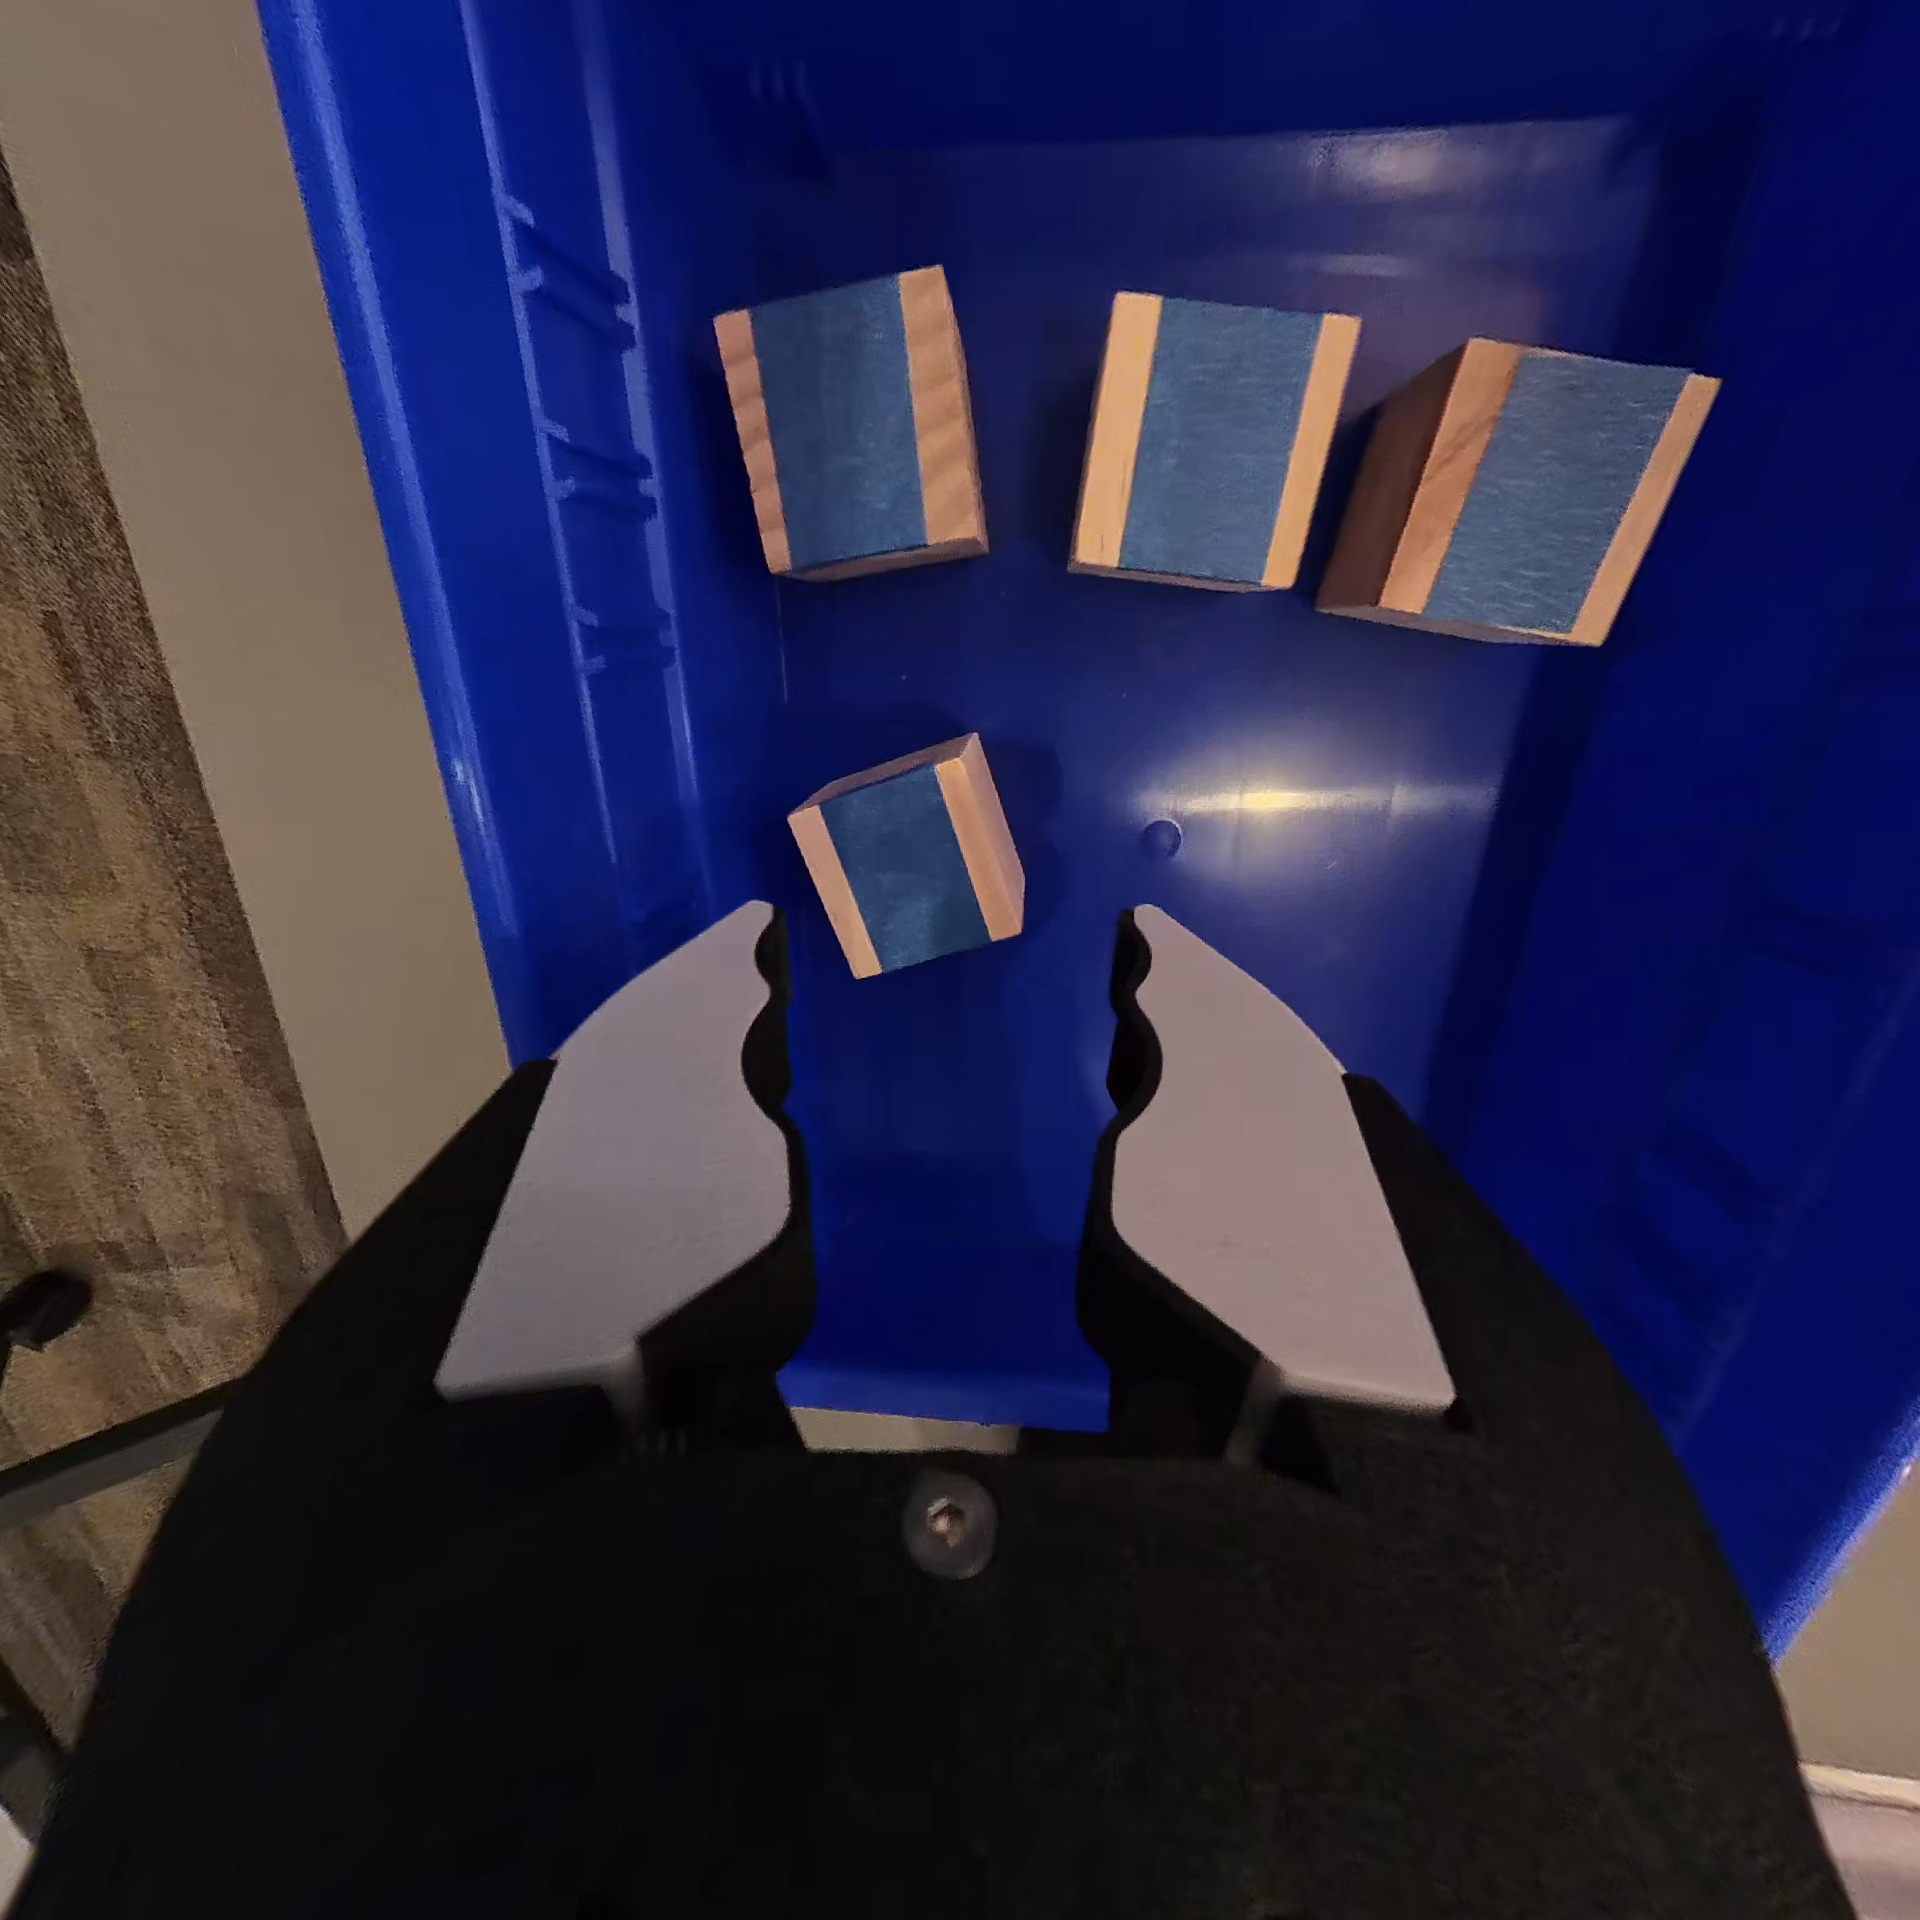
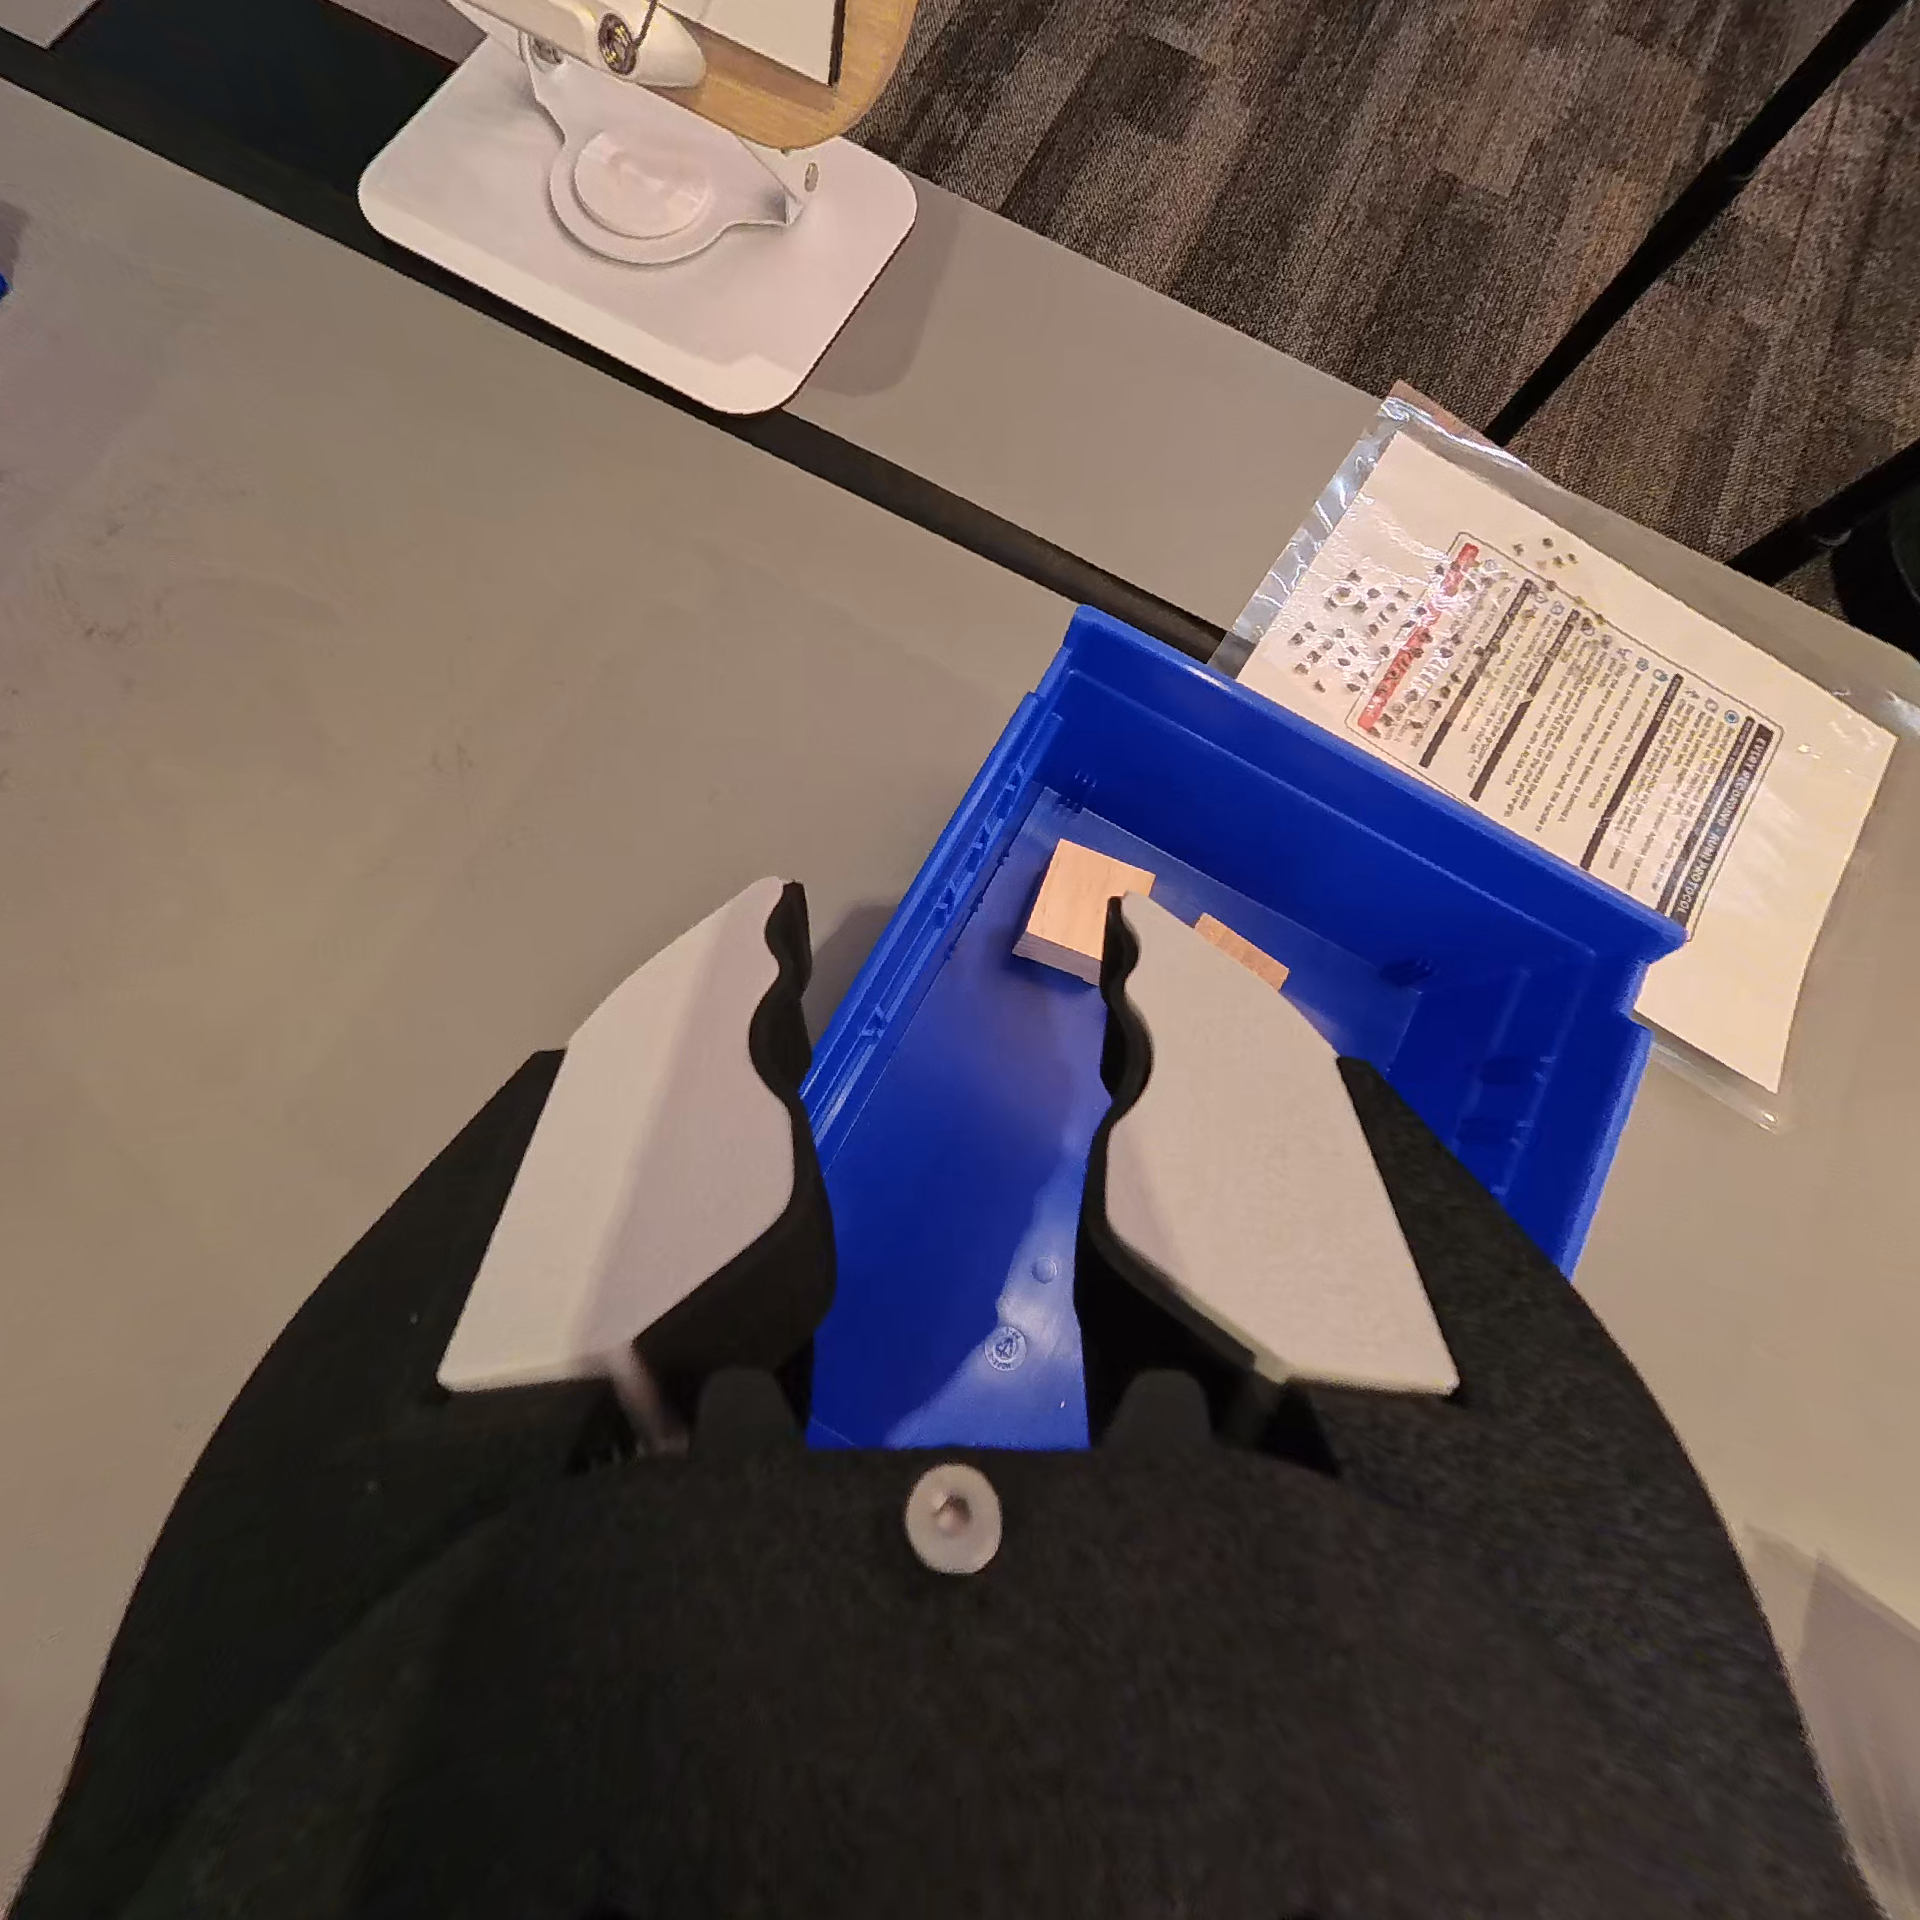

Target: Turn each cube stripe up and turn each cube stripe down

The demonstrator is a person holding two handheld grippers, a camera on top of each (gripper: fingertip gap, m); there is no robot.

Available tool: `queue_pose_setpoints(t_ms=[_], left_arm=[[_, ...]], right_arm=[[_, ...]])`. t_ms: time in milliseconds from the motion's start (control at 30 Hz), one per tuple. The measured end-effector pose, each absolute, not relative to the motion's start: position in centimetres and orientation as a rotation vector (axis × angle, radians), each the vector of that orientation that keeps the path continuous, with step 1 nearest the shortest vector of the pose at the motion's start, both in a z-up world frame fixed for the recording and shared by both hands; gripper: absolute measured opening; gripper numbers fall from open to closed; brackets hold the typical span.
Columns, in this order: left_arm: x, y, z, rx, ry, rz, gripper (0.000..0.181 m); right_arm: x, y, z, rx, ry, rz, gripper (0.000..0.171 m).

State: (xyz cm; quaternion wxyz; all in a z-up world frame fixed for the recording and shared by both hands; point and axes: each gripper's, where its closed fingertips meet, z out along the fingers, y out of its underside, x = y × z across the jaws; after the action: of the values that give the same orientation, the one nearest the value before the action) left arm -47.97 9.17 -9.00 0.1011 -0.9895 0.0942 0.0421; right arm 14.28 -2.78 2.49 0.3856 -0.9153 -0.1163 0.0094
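Note:
In the left wrist view, several wooden cubes lie stripe up in a blue bin [image 1: 1299, 935]: one at the far left [image 1: 850, 421], one in the middle [image 1: 1214, 442], one at the right [image 1: 1517, 488], and a smaller-looking near one [image 1: 906, 857]. My left gripper [image 1: 951, 920] is open and empty, just above and behind the near cube. In the right wrist view, a second blue bin [image 2: 1299, 769] holds two plain-faced wooden cubes, one [image 2: 1081, 909] clear and one [image 2: 1242, 951] partly hidden by a finger. My right gripper [image 2: 951, 899] is open and empty above that bin's left wall.
The bins stand on a grey table [image 2: 416, 675]. A white stand base [image 2: 634, 239] is at the far left. A printed sheet in a clear bag [image 2: 1558, 727] lies behind the right bin. Carpet floor [image 1: 94, 831] shows beyond the table's edge.

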Motion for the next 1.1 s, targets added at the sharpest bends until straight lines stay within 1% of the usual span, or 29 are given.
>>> queue_pose_setpoints(t_ms=[67, 133, 300, 467, 567, 733, 833, 1000, 1100], left_arm=[[-48.1, 9.1, -9.5, -2.940, 0.243, 0.104, 0.059], [-48.3, 9.1, -9.9, -2.955, 0.212, 0.088, 0.054], [-49.1, 8.8, -11.1, -3.007, 0.137, 0.069, 0.059], [-48.9, 9.1, -12.1, -3.024, 0.109, 0.033, 0.054], [-49.0, 9.5, -12.5, -3.023, 0.112, 0.084, 0.052], [-49.3, 9.5, -13.2, -3.041, 0.136, 0.211, 0.055], [-49.8, 9.8, -13.3, -3.032, 0.176, 0.315, 0.047], [-49.7, 9.4, -13.2, -3.053, 0.243, 0.304, 0.047], [-49.2, 9.1, -11.8, -3.025, 0.271, 0.252, 0.047]], right_arm=[[14.2, -2.8, 2.5, -2.333, -0.303, 0.021, 0.054], [14.1, -2.8, 2.4, -2.336, -0.308, 0.017, 0.054], [14.1, -2.9, 2.3, -2.342, -0.317, 0.010, 0.054], [14.1, -2.9, 2.1, -2.353, -0.331, -0.007, 0.054], [14.0, -3.0, 2.0, -2.363, -0.342, -0.018, 0.054], [14.1, -3.1, 2.1, -2.358, -0.340, -0.020, 0.053], [14.3, -3.2, 2.2, -2.360, -0.336, -0.022, 0.053], [14.3, -3.3, 2.1, -2.365, -0.342, -0.029, 0.053], [14.2, -3.3, 2.1, -2.369, -0.353, -0.045, 0.053]])
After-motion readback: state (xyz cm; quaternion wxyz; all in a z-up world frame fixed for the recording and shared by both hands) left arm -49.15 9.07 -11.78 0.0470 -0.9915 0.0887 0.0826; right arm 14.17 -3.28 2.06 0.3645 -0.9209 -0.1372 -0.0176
